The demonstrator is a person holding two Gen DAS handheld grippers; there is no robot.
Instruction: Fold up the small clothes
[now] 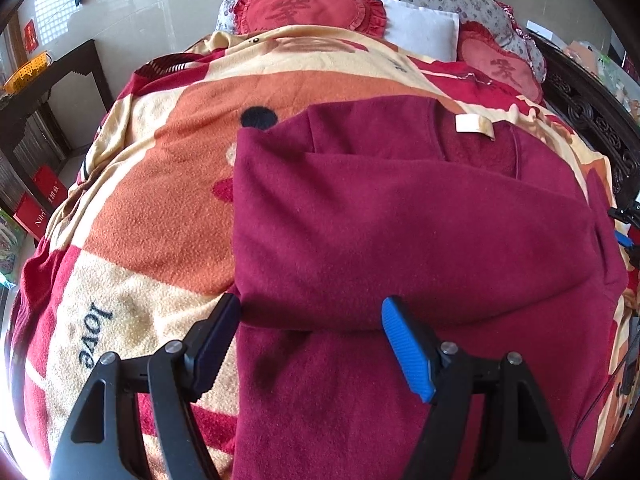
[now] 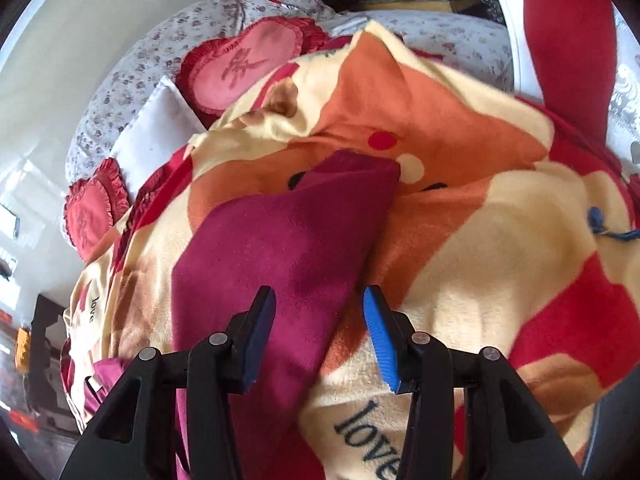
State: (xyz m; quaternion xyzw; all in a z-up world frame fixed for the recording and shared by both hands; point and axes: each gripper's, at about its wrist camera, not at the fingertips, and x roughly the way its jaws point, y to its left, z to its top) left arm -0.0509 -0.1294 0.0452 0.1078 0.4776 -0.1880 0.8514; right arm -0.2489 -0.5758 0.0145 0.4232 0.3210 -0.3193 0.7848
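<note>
A patterned fleece blanket [image 1: 160, 208] covers the bed and serves as the work surface. On it lies the dark red garment [image 1: 400, 232], a fleece top spread near the blanket's "love" lettering, with its white neck label [image 1: 474, 125] at the far end, toward the heart-shaped cushions [image 1: 308, 10]. One flap already lies folded across the body, so the fold seems to be mid-way. A long sleeve-like strip of the same garment [image 2: 288, 240] stretches out over the blanket in the right wrist view.

The left gripper [image 1: 312, 340] hovers at the garment's near edge, fingers wide apart and holding nothing. The right gripper [image 2: 320, 336] is likewise spread, the strip of cloth lying between and below its fingers, unpinched.

The next move likely calls for closing on that strip and carrying it across the body, keeping the layers flat.
</note>
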